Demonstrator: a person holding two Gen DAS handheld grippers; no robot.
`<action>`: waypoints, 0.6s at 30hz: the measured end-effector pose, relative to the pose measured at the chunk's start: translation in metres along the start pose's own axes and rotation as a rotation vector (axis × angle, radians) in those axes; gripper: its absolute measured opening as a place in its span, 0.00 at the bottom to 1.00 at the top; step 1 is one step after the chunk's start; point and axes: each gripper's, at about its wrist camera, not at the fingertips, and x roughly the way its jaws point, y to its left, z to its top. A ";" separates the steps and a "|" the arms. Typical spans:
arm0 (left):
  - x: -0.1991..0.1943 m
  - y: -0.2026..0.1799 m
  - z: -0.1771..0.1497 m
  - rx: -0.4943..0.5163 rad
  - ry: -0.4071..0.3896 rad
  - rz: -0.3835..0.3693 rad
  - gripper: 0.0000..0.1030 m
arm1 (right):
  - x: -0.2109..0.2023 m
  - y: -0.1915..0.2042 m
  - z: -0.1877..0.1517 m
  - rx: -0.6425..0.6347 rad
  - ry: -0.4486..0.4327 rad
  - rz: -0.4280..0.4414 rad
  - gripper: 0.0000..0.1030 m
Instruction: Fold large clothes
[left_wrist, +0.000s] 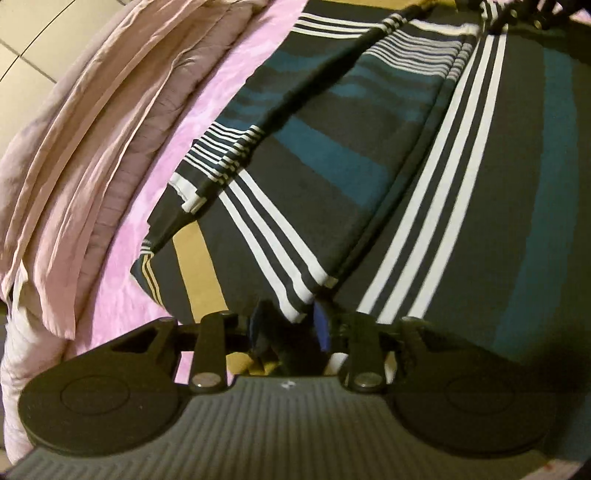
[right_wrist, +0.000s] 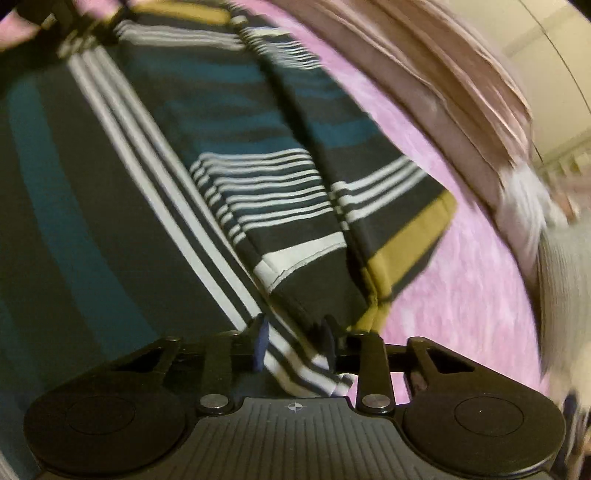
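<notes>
Striped cloth on a pink bed cover, seen from both wrists. The cloth lies partly folded, its long fold ridge running straight away from each set of jaws toward the far gripper. The left gripper has narrowly parted jaws at one end of the ridge, with a striped corner just ahead of them; whether they pinch it cannot be told. The right gripper has striped fabric bunched between near-closed jaws at the opposite end. Both hands sit equally close, so the coming fold probably depends on carrying both ends together across the ridge.
</notes>
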 end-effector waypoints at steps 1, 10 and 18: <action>0.002 0.000 0.000 0.006 -0.002 0.004 0.26 | 0.001 -0.002 -0.001 -0.015 -0.007 -0.004 0.24; 0.006 0.006 0.004 0.020 -0.004 -0.016 0.15 | -0.001 -0.010 -0.006 -0.061 -0.003 0.001 0.00; 0.005 0.005 -0.001 0.020 0.010 -0.028 0.12 | -0.005 0.008 -0.004 -0.033 0.014 0.003 0.00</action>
